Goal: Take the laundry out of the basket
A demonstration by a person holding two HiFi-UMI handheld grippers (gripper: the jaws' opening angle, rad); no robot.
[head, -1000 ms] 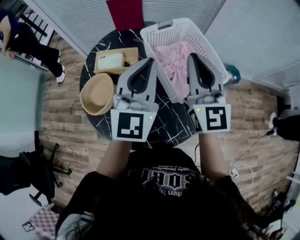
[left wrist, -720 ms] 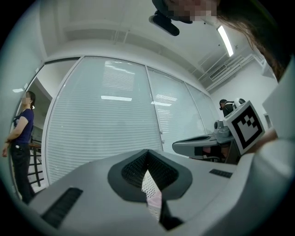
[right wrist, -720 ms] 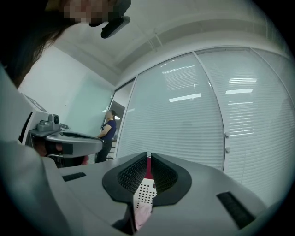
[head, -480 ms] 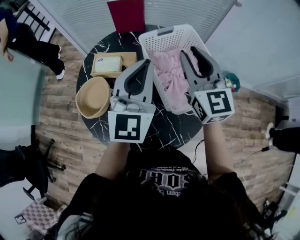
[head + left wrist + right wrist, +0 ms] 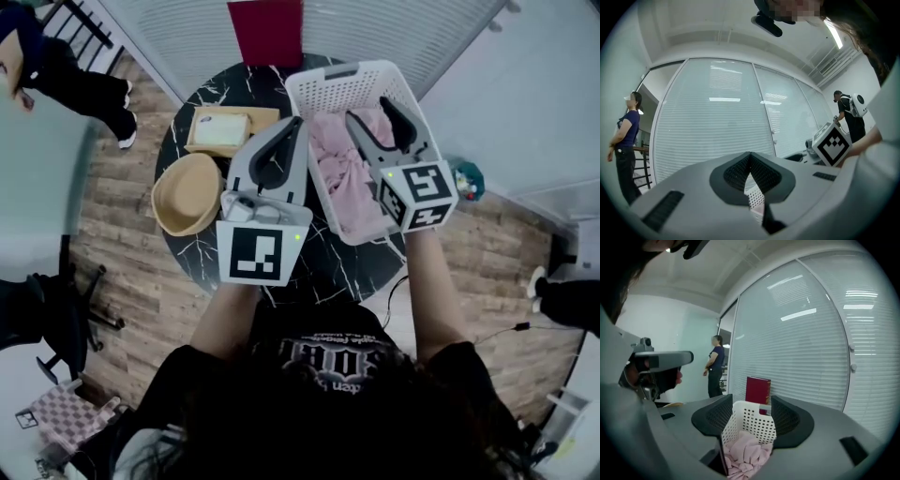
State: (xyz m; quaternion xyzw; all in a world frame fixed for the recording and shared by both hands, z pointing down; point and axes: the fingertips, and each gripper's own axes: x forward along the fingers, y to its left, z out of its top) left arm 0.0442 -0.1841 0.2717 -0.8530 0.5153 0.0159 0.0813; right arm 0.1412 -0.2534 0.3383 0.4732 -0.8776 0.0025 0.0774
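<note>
A white perforated basket (image 5: 330, 79) stands on the right side of a round black marble table (image 5: 319, 258), with crumpled pink laundry (image 5: 339, 173) inside. My right gripper (image 5: 369, 110) hovers above the basket's right half. Its jaws are opening, and nothing is between them. In the right gripper view the basket (image 5: 751, 420) and the pink laundry (image 5: 744, 456) show in the gap of that gripper (image 5: 750, 406). My left gripper (image 5: 296, 123) is held above the table just left of the basket, jaws shut and empty. Its tips (image 5: 750, 156) meet in the left gripper view.
On the table's left side lie a straw hat (image 5: 190, 193) and a wooden tray (image 5: 223, 131). A red book (image 5: 267, 31) stands at the table's far edge against the blinds. A person (image 5: 56, 64) stands at the far left. An office chair (image 5: 56, 323) sits on the wooden floor.
My right gripper has swung left over the basket and its jaws have spread apart. The left gripper has stayed roughly where it was, still shut.
</note>
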